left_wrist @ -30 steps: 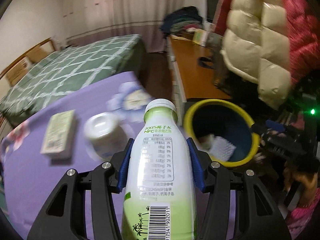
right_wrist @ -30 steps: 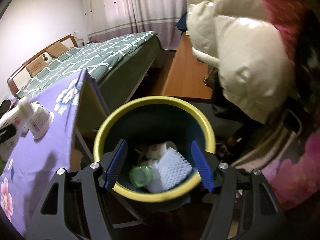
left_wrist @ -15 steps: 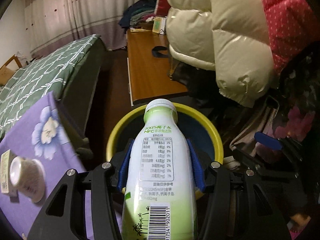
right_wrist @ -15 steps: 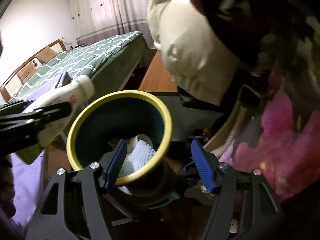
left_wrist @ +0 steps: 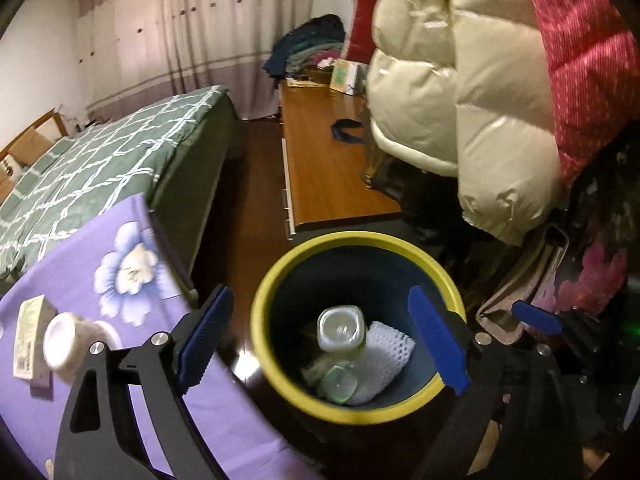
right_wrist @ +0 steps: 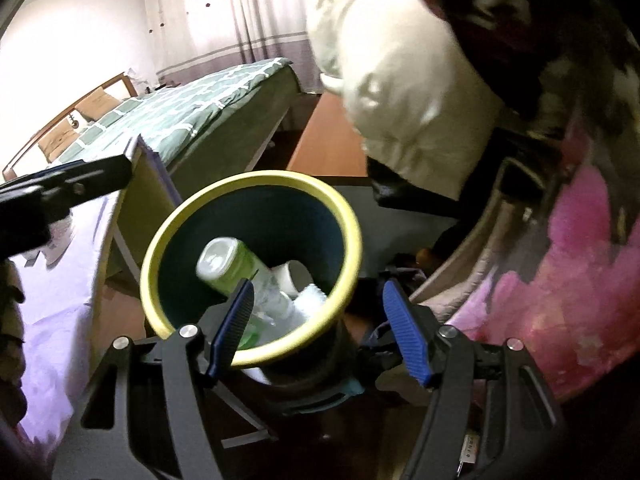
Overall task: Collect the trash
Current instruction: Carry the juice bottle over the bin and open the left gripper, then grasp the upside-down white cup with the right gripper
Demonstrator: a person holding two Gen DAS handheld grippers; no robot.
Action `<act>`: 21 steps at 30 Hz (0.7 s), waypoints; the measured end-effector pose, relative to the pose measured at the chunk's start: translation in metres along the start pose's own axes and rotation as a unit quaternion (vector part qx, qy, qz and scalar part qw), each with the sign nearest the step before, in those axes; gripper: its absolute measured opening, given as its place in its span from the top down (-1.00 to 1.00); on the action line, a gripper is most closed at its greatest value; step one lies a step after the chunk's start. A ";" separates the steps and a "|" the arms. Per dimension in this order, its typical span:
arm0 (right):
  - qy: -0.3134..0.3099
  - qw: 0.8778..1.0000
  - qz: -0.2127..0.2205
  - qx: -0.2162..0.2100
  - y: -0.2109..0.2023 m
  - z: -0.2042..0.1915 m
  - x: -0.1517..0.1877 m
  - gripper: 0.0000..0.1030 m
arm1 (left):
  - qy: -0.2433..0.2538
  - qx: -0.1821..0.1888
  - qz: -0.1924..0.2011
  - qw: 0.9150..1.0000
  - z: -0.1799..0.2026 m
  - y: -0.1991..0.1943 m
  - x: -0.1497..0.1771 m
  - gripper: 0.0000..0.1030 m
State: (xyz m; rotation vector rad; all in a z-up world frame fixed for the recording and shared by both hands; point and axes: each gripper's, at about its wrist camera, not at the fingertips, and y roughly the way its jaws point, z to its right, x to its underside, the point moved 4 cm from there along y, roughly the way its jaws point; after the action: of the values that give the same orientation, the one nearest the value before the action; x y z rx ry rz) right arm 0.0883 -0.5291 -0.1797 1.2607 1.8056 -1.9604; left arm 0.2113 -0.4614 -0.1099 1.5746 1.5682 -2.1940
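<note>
Progress: the white-and-green plastic drink bottle [left_wrist: 342,328] now lies inside the dark blue waste bin with the yellow rim [left_wrist: 280,276], base end up, seen lower centre of the left wrist view. The left gripper [left_wrist: 320,340] has just been opening; its blue pads stand wide to either side of the bin mouth with nothing between them. So this item reads as deposited.

Bin contents, as far as visible: the bottle, a white foam net sleeve [left_wrist: 386,354] to its right, a clear greenish round container [left_wrist: 338,384] below it, and some paper scraps I cannot identify. In the right wrist view the bottle leans diagonally, blurred, against a white cup-like piece [right_wrist: 296,276].

Right gripper [right_wrist: 316,328]: the bin's yellow rim and wall sit between its blue pads, lower centre of that frame. Whether the pads actually press on the bin I cannot tell; the near rim hides the contact.

Left to do, by judgement: on the purple flowered tablecloth [left_wrist: 100,248] at lower left of the left wrist view, a white round yoghurt-type cup [left_wrist: 64,342] lies on its side, touching a flat pale cardboard carton [left_wrist: 30,338]. Both look like trash not yet collected.

Bottle appearance: opaque white body, green label band, light and rigid, apparently empty.
</note>
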 end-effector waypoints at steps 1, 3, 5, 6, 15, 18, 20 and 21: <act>-0.004 1.000 0.000 -0.001 0.000 -0.005 -0.001 -0.24 | -0.005 -0.003 0.002 1.000 -0.008 -0.005 0.002 -0.73; -0.011 1.000 -0.001 -0.003 0.000 -0.014 -0.001 -0.25 | -0.012 -0.007 0.005 1.000 -0.019 -0.013 0.007 -0.74; -0.018 1.000 -0.003 -0.006 0.001 -0.024 -0.001 -0.26 | -0.018 -0.014 0.007 1.000 -0.033 -0.024 0.014 -0.75; -0.023 1.000 -0.004 -0.008 0.001 -0.031 -0.001 -0.26 | -0.021 -0.018 0.009 1.000 -0.040 -0.029 0.016 -0.75; -0.066 0.997 -0.005 -0.029 -0.001 -0.091 -0.007 -0.26 | -0.065 -0.062 0.030 0.996 -0.120 -0.085 0.052 -0.79; -0.083 0.996 -0.006 -0.042 0.000 -0.118 -0.011 -0.27 | -0.087 -0.086 0.033 0.992 -0.156 -0.106 0.073 -0.80; -0.095 0.994 -0.007 -0.053 0.000 -0.136 -0.013 -0.26 | -0.101 -0.103 0.034 0.989 -0.180 -0.119 0.088 -0.80; -0.103 0.993 -0.008 -0.061 0.000 -0.148 -0.015 -0.26 | -0.109 -0.118 0.034 0.986 -0.197 -0.126 0.098 -0.80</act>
State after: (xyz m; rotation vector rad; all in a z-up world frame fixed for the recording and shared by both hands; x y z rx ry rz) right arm 0.1633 -0.4035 -0.1539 0.9723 1.8068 -1.8785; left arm 0.2355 -0.2097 -0.0906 1.2565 1.6097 -1.9813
